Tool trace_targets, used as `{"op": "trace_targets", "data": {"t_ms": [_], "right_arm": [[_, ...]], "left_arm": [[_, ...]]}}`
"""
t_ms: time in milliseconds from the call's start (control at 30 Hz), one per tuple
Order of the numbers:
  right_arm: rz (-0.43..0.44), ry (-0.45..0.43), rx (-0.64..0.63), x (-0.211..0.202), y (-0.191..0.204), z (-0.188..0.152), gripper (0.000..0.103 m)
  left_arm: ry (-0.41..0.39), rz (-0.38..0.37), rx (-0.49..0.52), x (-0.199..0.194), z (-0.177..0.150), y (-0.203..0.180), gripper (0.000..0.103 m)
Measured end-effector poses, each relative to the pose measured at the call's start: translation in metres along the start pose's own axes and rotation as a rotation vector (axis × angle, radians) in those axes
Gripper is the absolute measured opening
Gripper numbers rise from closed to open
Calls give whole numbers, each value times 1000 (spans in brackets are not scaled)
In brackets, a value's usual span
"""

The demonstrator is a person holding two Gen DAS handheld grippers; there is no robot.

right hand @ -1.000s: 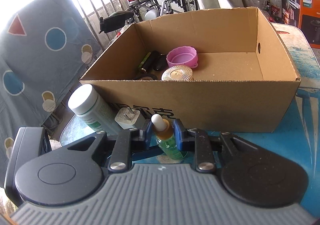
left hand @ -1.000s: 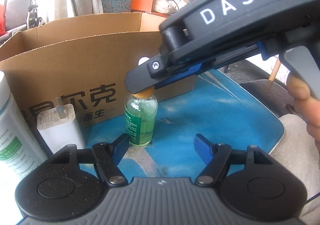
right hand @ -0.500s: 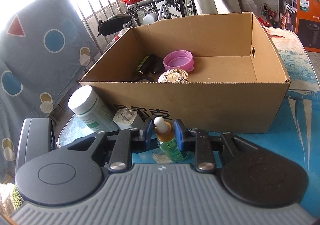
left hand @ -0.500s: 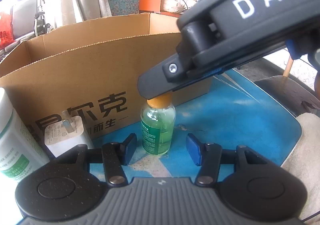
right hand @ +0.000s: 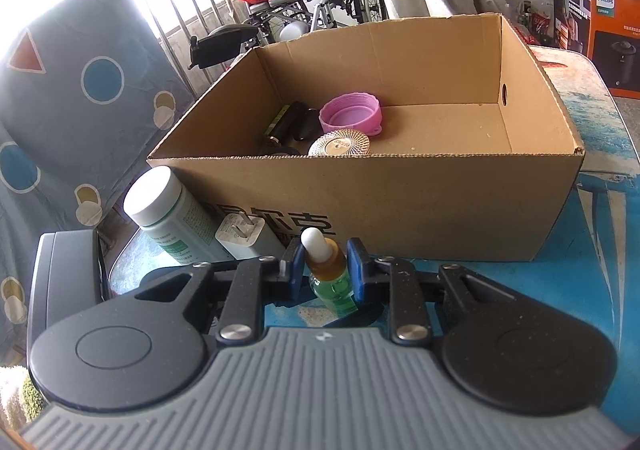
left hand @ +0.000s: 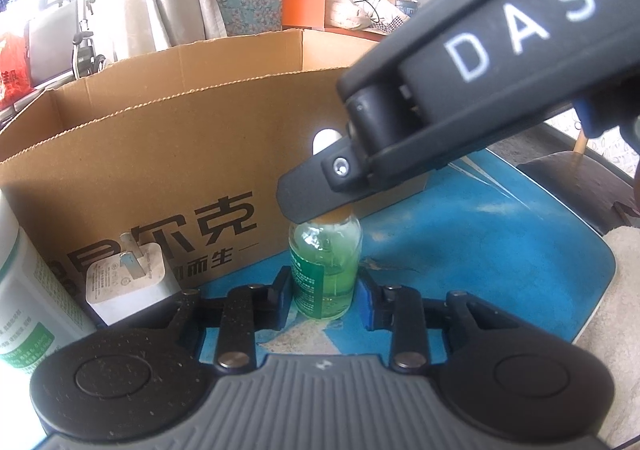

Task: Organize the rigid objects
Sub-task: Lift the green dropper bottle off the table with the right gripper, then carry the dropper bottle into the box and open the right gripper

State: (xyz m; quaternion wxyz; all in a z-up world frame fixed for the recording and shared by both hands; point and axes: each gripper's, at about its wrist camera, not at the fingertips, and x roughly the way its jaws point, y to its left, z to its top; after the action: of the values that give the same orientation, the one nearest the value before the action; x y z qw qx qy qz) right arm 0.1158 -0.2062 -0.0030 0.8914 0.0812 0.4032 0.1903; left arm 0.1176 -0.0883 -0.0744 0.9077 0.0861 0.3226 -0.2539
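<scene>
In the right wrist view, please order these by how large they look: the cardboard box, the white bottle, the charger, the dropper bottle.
1. Cardboard box, clearly the largest.
2. White bottle.
3 and 4. Charger and dropper bottle look alike in size; both are partly hidden by the claw, so I do not rank them.

Gripper hardware, both units

Left gripper (left hand: 325, 292) and right gripper (right hand: 325, 270): black speckled housings, ribbed grey base, blue finger pads, silver pivot screws, white "DAS" lettering.
</scene>
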Motion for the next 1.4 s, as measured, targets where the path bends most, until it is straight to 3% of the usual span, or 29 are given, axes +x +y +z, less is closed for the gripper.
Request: {"op": "trace_targets", "data": {"t_ms": [533,800,1167,1400], "right_arm": [[2,-61,-15,-36,12,-1,22],[30,-136,-64,-72,25,15,22],[83,-196,-111,-97,14,95,22],[105,-129,-26,-56,-34,156,22]], "left_arm": [[-53,19,37,-29,3,-9,33],[-92,44,59,-54,31,-11,33],[-116,62,86,-46,109,8,33],[9,-6,-2,11,154,33,33]]}}
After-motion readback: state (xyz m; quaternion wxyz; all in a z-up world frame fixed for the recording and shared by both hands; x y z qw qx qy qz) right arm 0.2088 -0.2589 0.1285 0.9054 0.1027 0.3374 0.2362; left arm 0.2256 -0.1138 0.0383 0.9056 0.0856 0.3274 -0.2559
